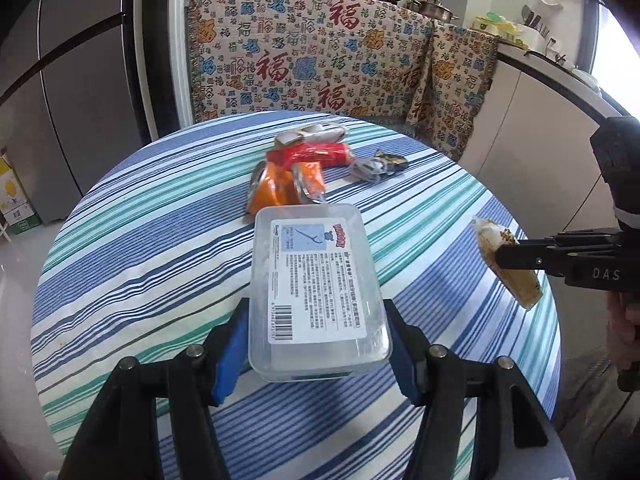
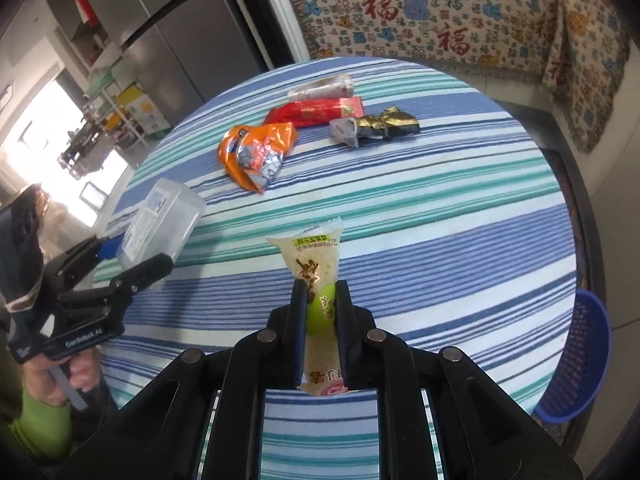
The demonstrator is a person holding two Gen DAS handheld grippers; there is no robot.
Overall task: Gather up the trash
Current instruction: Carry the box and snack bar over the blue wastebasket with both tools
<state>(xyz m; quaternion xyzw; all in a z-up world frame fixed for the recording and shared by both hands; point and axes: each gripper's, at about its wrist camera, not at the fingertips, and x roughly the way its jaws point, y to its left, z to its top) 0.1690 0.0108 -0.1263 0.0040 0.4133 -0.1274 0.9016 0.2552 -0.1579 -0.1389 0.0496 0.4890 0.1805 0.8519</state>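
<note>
Our right gripper [image 2: 321, 296] has its jaws pinched tight on a pale snack packet [image 2: 316, 264] with yellow and green print, held clear above the striped tablecloth [image 2: 460, 216]. Our left gripper [image 1: 316, 320] stands about half open, its blue pads [image 1: 230, 354] pressing both sides of a clear plastic floss-pick box [image 1: 314, 280], lifted off the cloth and tilted. Further out on the round table lie the remaining wrappers: a crumpled orange packet [image 2: 256, 150], a red wrapper [image 2: 316, 114], a white wrapper [image 2: 322, 88] just behind it, and a black-and-gold wrapper [image 2: 376, 126] to the right. A blue plastic basket [image 2: 580, 360] sits beside the table's right edge, below the tabletop.
</note>
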